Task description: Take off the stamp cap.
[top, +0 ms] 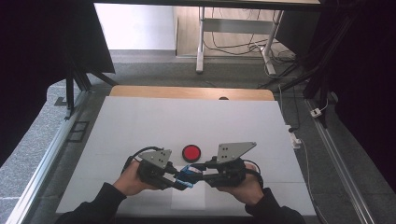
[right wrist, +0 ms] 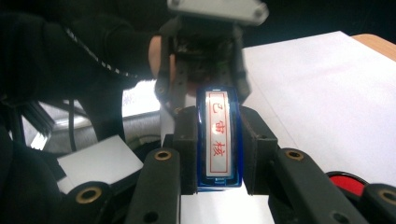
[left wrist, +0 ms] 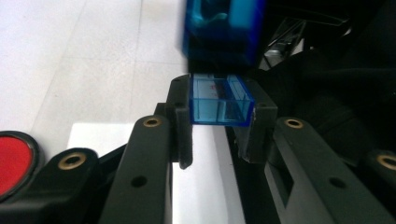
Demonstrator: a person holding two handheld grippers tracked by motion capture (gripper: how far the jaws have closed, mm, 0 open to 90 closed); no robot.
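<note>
Between the two hands in the high view, just above the table, is a blue stamp (top: 188, 176), and both grippers meet at it tip to tip. My left gripper (left wrist: 219, 99) is shut on a clear blue cap (left wrist: 219, 114); just beyond the cap the stamp's blue body (left wrist: 219, 32) is blurred. My right gripper (right wrist: 218, 116) is shut on that blue body (right wrist: 218, 144), whose white label with red characters faces the camera. The left gripper (right wrist: 208, 70) faces it close behind. Left gripper (top: 179, 179) and right gripper (top: 200, 171) are each held in a hand.
A round red ink pad (top: 191, 152) in a black rim lies on the white mat (top: 187, 116) just beyond the grippers. A small white sheet (top: 189, 198) lies under the hands. The wooden table edge (top: 191, 92) runs along the far side.
</note>
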